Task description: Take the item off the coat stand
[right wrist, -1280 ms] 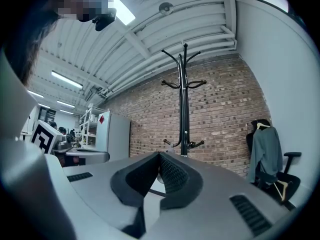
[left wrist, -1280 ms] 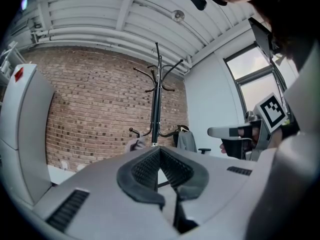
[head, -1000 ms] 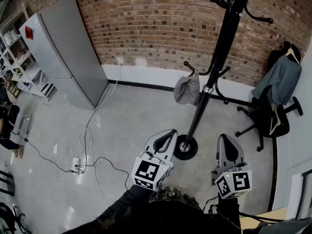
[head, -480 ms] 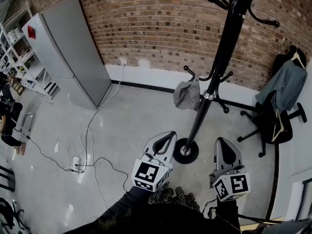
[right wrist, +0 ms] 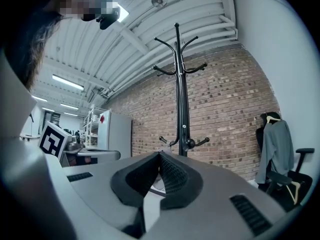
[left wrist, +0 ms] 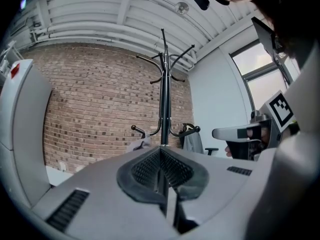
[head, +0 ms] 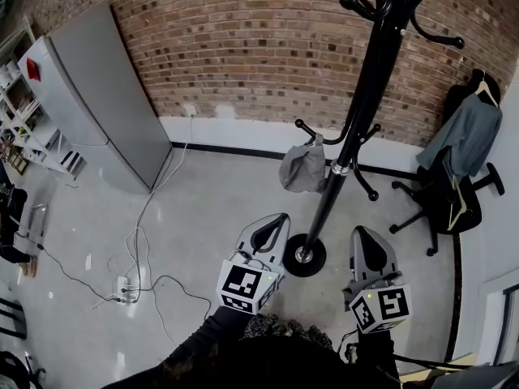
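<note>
A black coat stand [head: 350, 128] rises from a round base [head: 304, 255] on the grey floor in front of a brick wall. A grey cloth item [head: 302, 168], like a cap, hangs from one of its low hooks on the left side. My left gripper [head: 273, 227] is shut and empty, held low just left of the base in the head view. My right gripper [head: 362, 240] is to the right of the base, also shut with nothing in it. In the left gripper view the stand [left wrist: 163, 94] is straight ahead beyond the shut gripper [left wrist: 161, 150]. In the right gripper view the stand [right wrist: 181, 94] is ahead of the gripper [right wrist: 160, 155].
A tall grey fridge [head: 105, 96] stands by the wall at the left, with shelves [head: 20, 128] beyond it. Cables and a power strip [head: 122, 284] lie on the floor at the left. At the right an office chair [head: 450, 201] carries a grey jacket [head: 466, 140].
The head view has shifted a little, so the stand and the hanging item sit slightly lower and to the left. Both grippers stay shut and hold much the same places.
</note>
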Motion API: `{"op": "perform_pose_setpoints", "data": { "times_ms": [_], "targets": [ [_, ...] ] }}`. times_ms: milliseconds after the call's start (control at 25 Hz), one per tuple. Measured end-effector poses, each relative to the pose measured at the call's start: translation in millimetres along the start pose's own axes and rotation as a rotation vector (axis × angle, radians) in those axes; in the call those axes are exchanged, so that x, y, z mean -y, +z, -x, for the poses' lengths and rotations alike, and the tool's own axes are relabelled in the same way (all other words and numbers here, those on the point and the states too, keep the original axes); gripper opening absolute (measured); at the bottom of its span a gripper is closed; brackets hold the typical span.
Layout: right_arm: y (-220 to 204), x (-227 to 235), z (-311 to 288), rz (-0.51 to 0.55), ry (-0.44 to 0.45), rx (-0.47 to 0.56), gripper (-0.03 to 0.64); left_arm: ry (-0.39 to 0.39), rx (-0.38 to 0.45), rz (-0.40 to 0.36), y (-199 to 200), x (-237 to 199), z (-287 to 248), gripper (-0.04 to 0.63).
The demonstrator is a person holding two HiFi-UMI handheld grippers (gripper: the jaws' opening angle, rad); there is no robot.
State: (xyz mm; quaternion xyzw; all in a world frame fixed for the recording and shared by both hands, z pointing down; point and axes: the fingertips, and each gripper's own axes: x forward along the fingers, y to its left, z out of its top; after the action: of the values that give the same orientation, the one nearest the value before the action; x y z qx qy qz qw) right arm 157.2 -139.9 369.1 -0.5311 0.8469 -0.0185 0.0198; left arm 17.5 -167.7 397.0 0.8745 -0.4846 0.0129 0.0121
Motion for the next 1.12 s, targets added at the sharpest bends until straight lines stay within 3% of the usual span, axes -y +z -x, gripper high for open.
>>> {"op": "perform_pose_setpoints", "data": {
  "times_ms": [680, 760, 880, 1000, 1120],
  "targets": [
    [-4, -11, -60, -0.009, -0.034, -0.013, 0.009, -0.093, -0.052, -0.016, -20, -51, -53, 0.02],
    [-6, -12, -65, -0.009, -0.037, -0.018, 0.009, -0.109, -0.061, -0.013, -26, -55, -63, 0.131],
    [-9, -14, -70, -0.007, -0.041, -0.027, 0.009, -0.112, -0.082, -0.01, -37, -65, -80, 0.208],
    [-10, -14, -74, -0.006, -0.052, -0.033, 0.009, -0.106, -0.103, -0.024, -47, -76, -97, 0.326],
    [-13, -10, -77, -0.015, -0.074, -0.039, 0.009, -0.148, -0.137, -0.053, -61, -79, -118, 0.35]
  ]
}}
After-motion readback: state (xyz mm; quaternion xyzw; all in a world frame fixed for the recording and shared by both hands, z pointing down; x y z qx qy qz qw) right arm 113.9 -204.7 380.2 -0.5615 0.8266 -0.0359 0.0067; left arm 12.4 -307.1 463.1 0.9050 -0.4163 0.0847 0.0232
